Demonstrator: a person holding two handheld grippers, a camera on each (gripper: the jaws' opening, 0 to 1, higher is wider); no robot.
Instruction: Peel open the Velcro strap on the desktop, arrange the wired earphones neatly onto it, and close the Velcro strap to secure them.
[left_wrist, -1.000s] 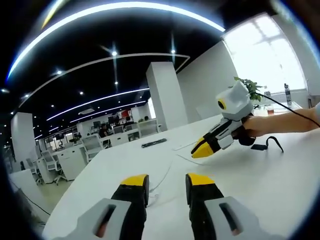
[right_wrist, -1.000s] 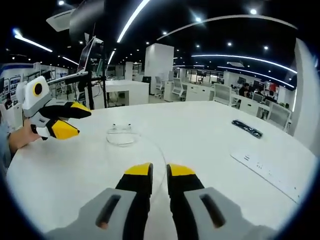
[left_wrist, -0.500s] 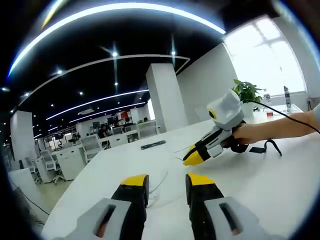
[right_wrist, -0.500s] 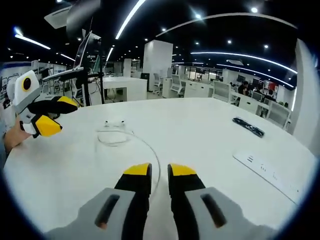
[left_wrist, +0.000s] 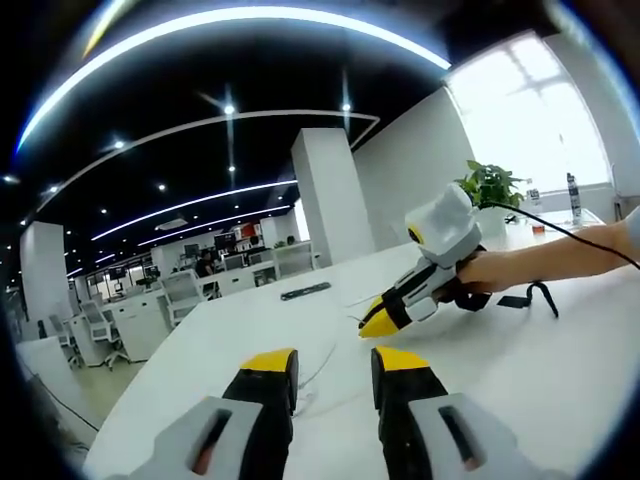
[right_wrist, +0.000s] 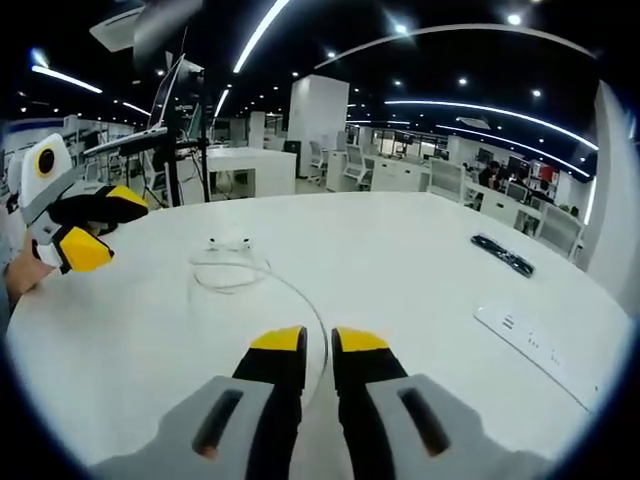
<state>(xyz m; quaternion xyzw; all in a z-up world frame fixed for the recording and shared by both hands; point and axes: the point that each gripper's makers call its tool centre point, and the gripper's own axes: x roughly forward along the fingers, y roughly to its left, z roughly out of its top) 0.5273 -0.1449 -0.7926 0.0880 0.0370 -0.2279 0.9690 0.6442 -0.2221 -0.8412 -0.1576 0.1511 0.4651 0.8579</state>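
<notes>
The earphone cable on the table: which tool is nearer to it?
Right. The right tool is over the earphone cable; the left tool hovers off to its side.

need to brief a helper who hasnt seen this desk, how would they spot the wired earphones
Start at the big white table. Between the left gripper, held over the table's left side in the right gripper view, and the right gripper, the wired earphones lie in a loose coil. They are thin and white, unlike the dark flat strap and white power strip farther right.

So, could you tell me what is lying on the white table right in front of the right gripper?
On the white table, the wired earphones lie loosely coiled, their cable running back toward the right gripper. Its last stretch is hidden behind the jaws, which stand nearly closed with nothing visibly between them.
</notes>
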